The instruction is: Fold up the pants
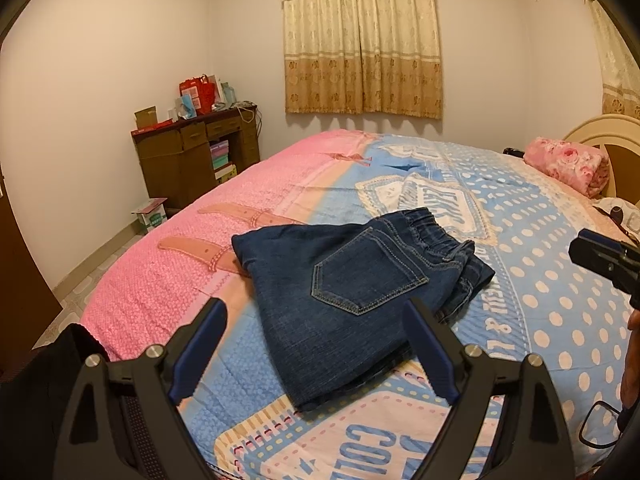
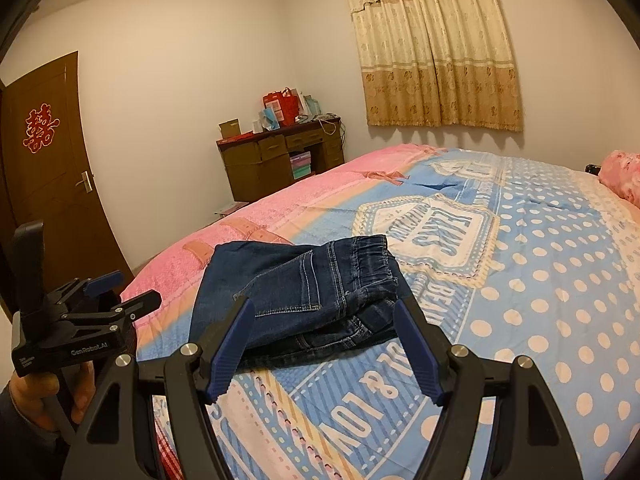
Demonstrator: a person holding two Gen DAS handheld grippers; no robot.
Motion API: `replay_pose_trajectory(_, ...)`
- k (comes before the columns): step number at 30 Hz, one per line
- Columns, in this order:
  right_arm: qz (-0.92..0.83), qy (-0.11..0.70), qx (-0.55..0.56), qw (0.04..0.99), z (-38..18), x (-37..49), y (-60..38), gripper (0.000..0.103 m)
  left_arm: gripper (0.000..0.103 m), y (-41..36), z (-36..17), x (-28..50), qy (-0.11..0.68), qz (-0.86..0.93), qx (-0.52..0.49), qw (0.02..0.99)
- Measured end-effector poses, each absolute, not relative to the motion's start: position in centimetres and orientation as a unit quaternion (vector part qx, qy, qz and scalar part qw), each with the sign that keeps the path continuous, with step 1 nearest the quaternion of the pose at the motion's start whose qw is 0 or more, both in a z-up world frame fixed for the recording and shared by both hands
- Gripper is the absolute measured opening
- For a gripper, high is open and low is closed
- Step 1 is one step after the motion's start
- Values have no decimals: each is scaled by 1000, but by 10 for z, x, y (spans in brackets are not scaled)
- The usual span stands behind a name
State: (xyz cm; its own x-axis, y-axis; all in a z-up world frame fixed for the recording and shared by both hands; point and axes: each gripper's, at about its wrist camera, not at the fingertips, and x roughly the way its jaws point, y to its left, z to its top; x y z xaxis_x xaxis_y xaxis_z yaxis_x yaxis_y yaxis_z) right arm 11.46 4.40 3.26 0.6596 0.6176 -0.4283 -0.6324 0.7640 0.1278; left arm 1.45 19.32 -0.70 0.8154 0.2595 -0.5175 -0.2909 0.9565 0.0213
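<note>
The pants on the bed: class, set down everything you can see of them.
The pants are dark blue denim, folded into a compact stack of layers. A back pocket with pale stitching faces up; the gathered elastic waistband lies at the far end. They rest flat on the patterned bedspread, near its pink side. Nothing else touches them: both open tongs, left and right, sit short of them.

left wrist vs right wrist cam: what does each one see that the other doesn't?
Left wrist only: the headboard and a white-and-black item on the bed's right edge.
Right wrist only: the brown door with its red emblem, and the hand holding the left gripper, jaws open.
Both: folded jeans on the bedspread, desk, curtain, pink pillow. The right gripper is open too.
</note>
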Motion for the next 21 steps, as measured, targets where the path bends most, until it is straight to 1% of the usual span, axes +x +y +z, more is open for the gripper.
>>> replay_pose_trajectory(12,344,228,-15,911,32,113,45,73,92,195,-13,18,277,143,-28,950)
replay_pose_trajectory(14,344,227,-15,911,32,112,46,73,92,195,-14,18,278,145,-27,949)
replay_pose_trajectory(16,344,225,-15,911,33,112,46,73,96,196,-14,20,281,146,-28,948)
replay_pose_trajectory(21,345,224,-16,911,32,110,47,73,96,198,-14,20,281,147,-28,948)
